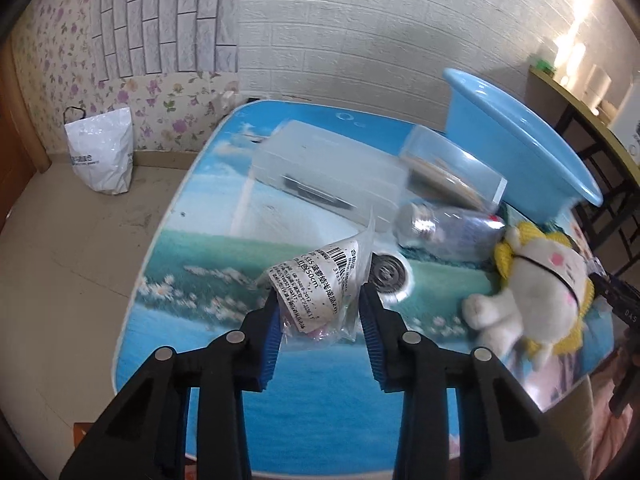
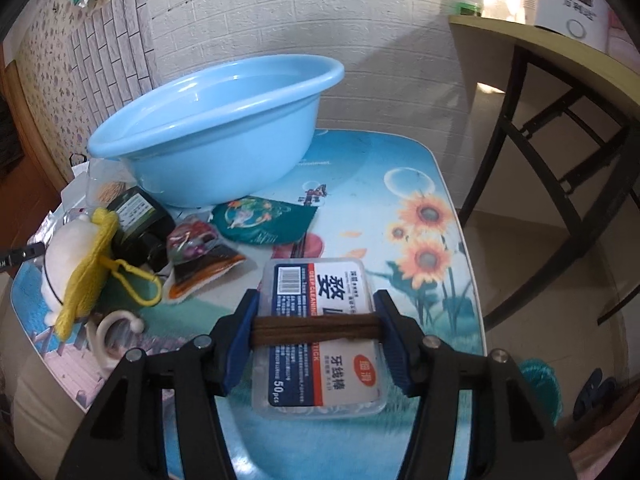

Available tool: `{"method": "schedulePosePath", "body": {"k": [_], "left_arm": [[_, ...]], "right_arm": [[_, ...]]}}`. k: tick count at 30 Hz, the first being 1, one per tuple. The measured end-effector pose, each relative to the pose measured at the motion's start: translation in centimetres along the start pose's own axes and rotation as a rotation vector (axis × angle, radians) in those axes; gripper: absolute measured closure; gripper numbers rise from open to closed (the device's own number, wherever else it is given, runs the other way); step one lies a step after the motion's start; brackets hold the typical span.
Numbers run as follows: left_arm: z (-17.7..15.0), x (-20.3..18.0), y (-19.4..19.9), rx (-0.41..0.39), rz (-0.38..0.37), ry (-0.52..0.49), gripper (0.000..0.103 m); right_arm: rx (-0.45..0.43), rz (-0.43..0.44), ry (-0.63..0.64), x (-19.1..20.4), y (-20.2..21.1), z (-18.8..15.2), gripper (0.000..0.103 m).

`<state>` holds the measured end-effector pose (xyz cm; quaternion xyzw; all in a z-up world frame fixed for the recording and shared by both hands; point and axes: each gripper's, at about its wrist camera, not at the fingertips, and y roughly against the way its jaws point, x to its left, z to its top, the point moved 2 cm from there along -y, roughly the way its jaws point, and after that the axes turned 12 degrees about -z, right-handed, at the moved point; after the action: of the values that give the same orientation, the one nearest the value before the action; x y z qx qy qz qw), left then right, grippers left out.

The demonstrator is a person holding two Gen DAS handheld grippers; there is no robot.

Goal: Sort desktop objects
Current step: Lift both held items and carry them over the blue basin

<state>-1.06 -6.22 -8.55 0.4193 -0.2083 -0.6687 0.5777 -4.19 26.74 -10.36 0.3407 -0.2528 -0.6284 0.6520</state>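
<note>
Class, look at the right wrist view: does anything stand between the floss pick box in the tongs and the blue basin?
Nothing visible blocks it. The floss pick box sits between the right tongs; bare table mat leads to the blue basin. The green packet and snack packets lie left of that line.

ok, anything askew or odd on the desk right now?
Yes: the blue basin sits tilted, one side propped on the clutter beside it. A clear bottle lies on its side next to the plush toy.

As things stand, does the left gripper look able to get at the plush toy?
Probably not yet: the left gripper already has a clear labelled packet between its pads; the plush toy itself lies unobstructed beside it.
</note>
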Motion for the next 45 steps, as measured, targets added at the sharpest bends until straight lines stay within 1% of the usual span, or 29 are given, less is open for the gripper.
{"method": "schedulePosePath", "body": {"k": [5,9,13,16,22,25,29,34,37,42,45], "left_arm": [[-1.3,-1.0,0.9,0.016,-0.038,0.005,0.067],[-2.1,-1.9,1.5,0.019,-0.062,-0.007,0.067],[-2.7,-2.8,1.2,0.045,-0.052,-0.038,0.067],[-2.7,-3.3,1.2,0.049,-0.045,-0.058,0.067],[-2.6,-3.1,0.8,0.051,-0.039,-0.055,0.065],[-2.7,-3.2,0.6,0.047,-0.035,-0.054,0.063],[-2.8,-3.0,0.1,0.055,-0.031,-0.044,0.056],[-2.7,-3.4,-0.3,0.055,-0.033,-0.064,0.046],[-2.6,-3.8,-0.7,0.053,-0.012,-0.086,0.04],[-2.6,-4.6,-1.3,0.047,0.052,-0.132,0.039],[-2.6,-4.7,-1.3,0.041,0.061,-0.139,0.039]], "right_arm": [[0.005,0.021,-0.048,0.0,1.4,-0.2,0.047],[-0.003,0.028,-0.053,0.3,2.3,-0.2,0.047],[0.015,-0.02,-0.007,1.2,2.4,-0.6,0.047],[0.023,0.0,-0.01,1.5,2.4,-1.0,0.047],[0.037,0.003,-0.006,1.7,1.9,-1.6,0.047],[0.03,0.009,-0.011,1.7,2.0,-1.5,0.046],[0.021,0.018,-0.004,1.8,2.0,-1.4,0.045],[0.037,0.025,0.009,2.0,1.4,-1.5,0.045],[0.028,0.026,0.01,2.2,1.3,-1.3,0.044],[0.023,0.031,0.008,2.3,0.9,-0.9,0.044],[0.023,0.029,0.011,2.5,0.7,-0.9,0.044]]}}
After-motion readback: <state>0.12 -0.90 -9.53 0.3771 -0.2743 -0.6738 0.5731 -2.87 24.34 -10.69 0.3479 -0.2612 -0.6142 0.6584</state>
